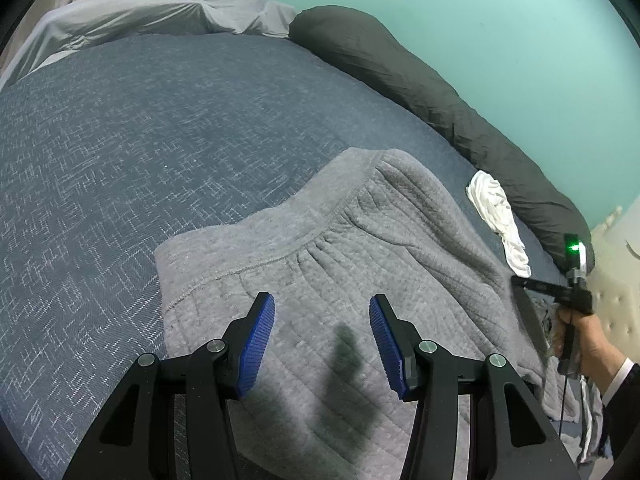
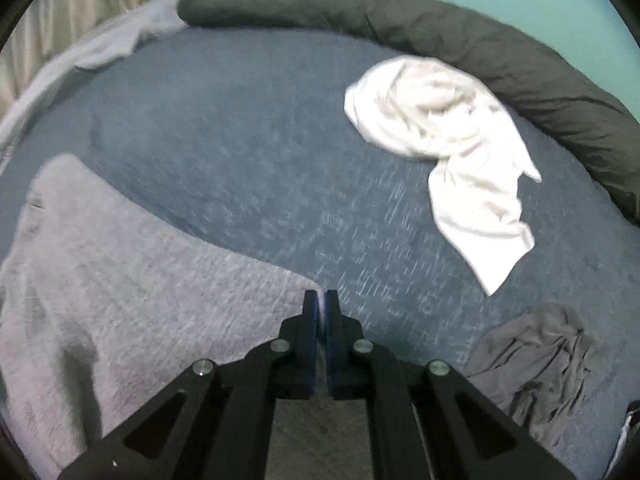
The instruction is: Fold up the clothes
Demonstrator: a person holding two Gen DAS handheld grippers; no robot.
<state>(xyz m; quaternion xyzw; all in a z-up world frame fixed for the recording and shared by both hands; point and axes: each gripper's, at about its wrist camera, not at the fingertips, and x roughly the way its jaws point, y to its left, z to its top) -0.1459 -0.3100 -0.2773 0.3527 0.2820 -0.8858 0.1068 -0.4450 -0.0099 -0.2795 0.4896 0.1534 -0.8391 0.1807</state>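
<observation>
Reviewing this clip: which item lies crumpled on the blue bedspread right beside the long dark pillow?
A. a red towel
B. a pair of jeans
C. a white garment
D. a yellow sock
C. The white garment lies bunched on the blue bedspread, its upper edge next to the long dark pillow, well away from the grey garment.

The right wrist view is smeared with motion blur, so the weave of the grey garment point(image 2: 132, 264) is lost. Whether the right gripper point(image 2: 321, 300) pinches that garment's edge cannot be told (its base covers the cloth below). The dark grey cloth point(image 2: 536, 364) is cut off at the frame's rim.
</observation>
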